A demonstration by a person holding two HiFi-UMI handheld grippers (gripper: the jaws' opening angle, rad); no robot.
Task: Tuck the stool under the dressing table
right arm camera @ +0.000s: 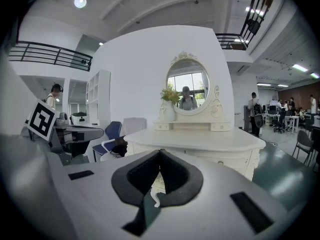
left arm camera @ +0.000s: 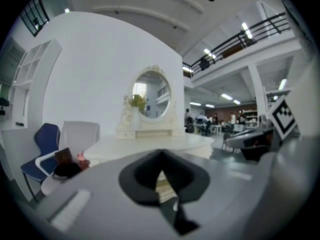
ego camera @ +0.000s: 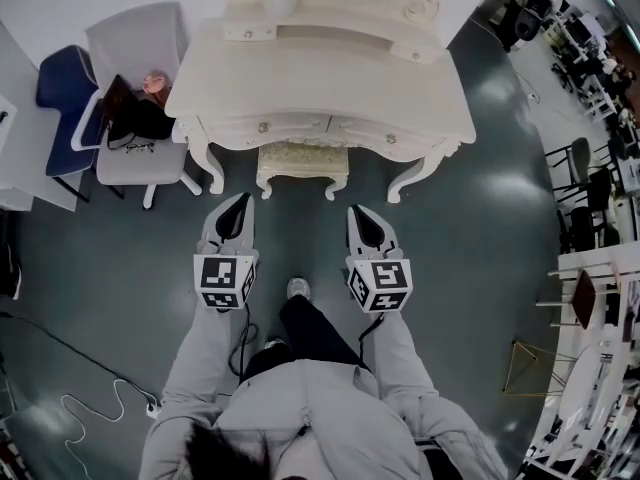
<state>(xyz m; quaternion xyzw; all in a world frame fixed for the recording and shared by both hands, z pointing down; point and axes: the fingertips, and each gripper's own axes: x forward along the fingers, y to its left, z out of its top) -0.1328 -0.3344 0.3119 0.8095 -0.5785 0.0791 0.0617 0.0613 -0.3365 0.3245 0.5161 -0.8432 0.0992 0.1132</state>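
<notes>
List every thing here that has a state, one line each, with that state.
stool: upright, tucked under the dressing table, front edge showing.
dressing table: upright, drawers shut.
left tongs: shut, empty, clear of the stool.
right tongs: shut, empty, clear of the stool.
grey chair: upright, a dark bag on its seat.

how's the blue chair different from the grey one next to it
The blue chair is dark blue, the grey chair pale. The grey chair carries a dark bag; the blue chair shows nothing on it. The grey chair stands nearer the dressing table. Both sit at the table's left.
</notes>
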